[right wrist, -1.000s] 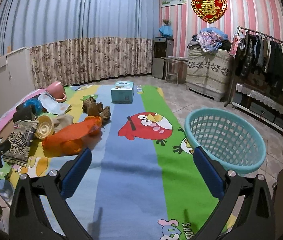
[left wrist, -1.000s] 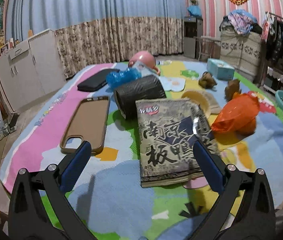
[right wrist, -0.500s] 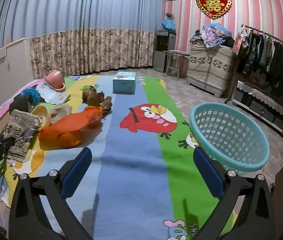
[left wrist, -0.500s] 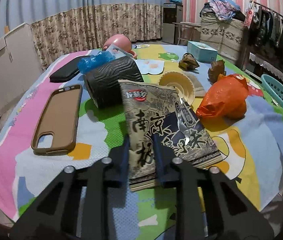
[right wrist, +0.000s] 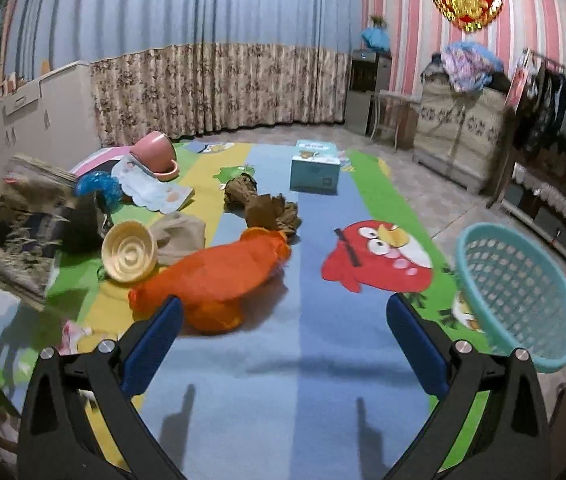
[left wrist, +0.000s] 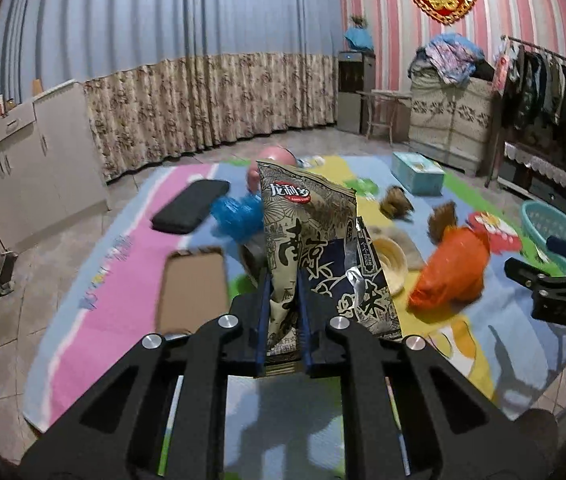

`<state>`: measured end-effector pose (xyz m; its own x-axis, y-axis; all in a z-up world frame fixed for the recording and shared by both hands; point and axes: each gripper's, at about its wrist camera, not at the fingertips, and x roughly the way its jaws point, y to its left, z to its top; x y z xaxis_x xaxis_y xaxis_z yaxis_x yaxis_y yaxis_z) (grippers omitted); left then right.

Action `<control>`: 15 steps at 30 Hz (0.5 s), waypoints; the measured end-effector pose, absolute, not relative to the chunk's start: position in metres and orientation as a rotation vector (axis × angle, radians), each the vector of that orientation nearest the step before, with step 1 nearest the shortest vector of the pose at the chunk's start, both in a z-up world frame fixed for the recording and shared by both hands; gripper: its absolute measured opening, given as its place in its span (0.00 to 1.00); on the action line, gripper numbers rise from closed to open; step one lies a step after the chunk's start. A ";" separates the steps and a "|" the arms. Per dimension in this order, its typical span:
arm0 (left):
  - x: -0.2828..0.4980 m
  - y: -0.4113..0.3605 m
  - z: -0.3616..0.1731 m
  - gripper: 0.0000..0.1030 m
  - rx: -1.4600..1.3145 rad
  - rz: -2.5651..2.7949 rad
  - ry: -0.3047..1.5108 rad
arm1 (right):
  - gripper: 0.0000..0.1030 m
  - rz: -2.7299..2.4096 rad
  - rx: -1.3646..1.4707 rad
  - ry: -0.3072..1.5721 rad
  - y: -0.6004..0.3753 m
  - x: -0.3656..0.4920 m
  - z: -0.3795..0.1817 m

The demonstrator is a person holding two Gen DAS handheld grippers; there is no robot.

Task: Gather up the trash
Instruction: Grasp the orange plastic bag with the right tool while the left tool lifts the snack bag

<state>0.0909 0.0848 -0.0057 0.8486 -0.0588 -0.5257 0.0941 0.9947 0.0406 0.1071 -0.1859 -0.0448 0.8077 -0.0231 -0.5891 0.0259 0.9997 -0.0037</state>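
Lifted off the mat, the snack bag (left wrist: pixel 311 248) stands pinched in the down-tilted left tool (left wrist: pixel 284 320); right tool (right wrist: pixel 283 340) spread.

A: What lies on the mat (right wrist: pixel 283 360)?
B: An orange bag (right wrist: pixel 219 276) and bowl (right wrist: pixel 129 252) toward its left edge; a basket (right wrist: pixel 519 296) at its right edge.
A: The gripper (right wrist: pixel 283 336)?
B: Jaws wide, empty.

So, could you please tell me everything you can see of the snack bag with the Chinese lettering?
The snack bag is a flat, glossy foil-looking pouch, beige and dark navy with large black characters and a red oval logo. The left tool, whose jaws have just been closing, pinches its bottom edge, holding it roughly upright and clear of the mat.
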 end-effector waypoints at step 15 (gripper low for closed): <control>0.117 0.119 -0.002 0.11 0.058 -0.028 0.546 | 0.48 0.069 0.111 0.787 -0.183 0.172 -0.071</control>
<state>0.1166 0.1190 -0.0016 0.8543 -0.0108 -0.5197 0.0416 0.9980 0.0477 0.1719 -0.1835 -0.0713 0.7042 0.1036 -0.7024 -0.0209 0.9919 0.1253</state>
